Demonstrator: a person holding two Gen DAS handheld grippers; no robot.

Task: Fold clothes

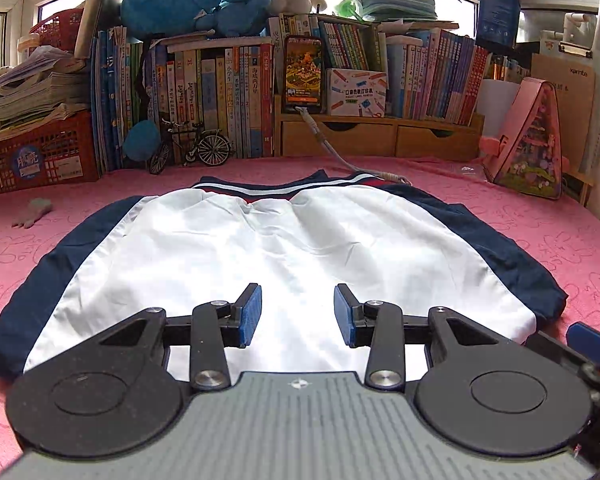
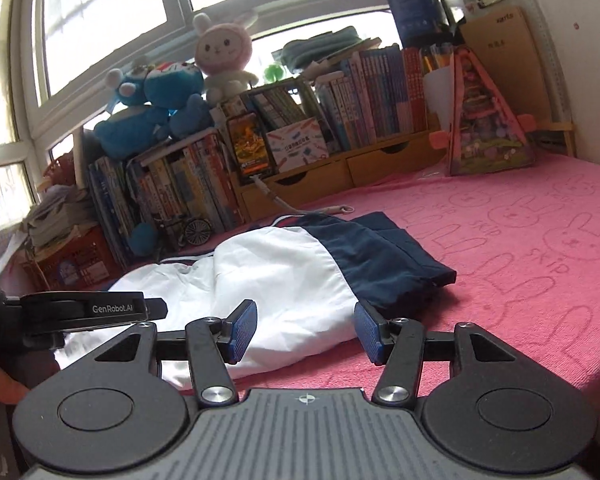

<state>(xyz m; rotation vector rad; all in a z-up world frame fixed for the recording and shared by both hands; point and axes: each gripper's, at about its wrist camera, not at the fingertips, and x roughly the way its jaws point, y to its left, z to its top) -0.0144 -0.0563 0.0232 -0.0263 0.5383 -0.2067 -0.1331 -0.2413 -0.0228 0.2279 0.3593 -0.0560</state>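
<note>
White and navy, the jacket (image 1: 284, 256) lies spread flat on the pink bedspread (image 1: 540, 216), its white panel facing up, dark sleeves along both sides and a red-and-white striped collar at the far end, toward the books. From the right wrist view the same jacket (image 2: 268, 276) shows its navy sleeve folded in on the right side, with the near hem close to the edge of the pink bedspread (image 2: 520, 248).

The left gripper (image 1: 298, 316) hovers low over the white panel near the hem, its blue-padded jaws standing apart with nothing between them. The right gripper (image 2: 306, 330) sits at the near right corner of the garment, jaws likewise apart and holding nothing; whether its pads touch the cloth I cannot tell.

Behind the jacket, a row of books (image 1: 220, 96) lines the window sill, with a phone (image 1: 303, 74) propped upright among them and a cable (image 1: 340, 156) trailing from it onto the bed. Blue plush toys (image 2: 156, 112) and a pink rabbit plush (image 2: 224, 56) perch on top of the books. A small model bicycle (image 1: 192, 148) stands at the foot of the shelf, and a pink triangular toy house (image 2: 488, 120) rests to the right.
</note>
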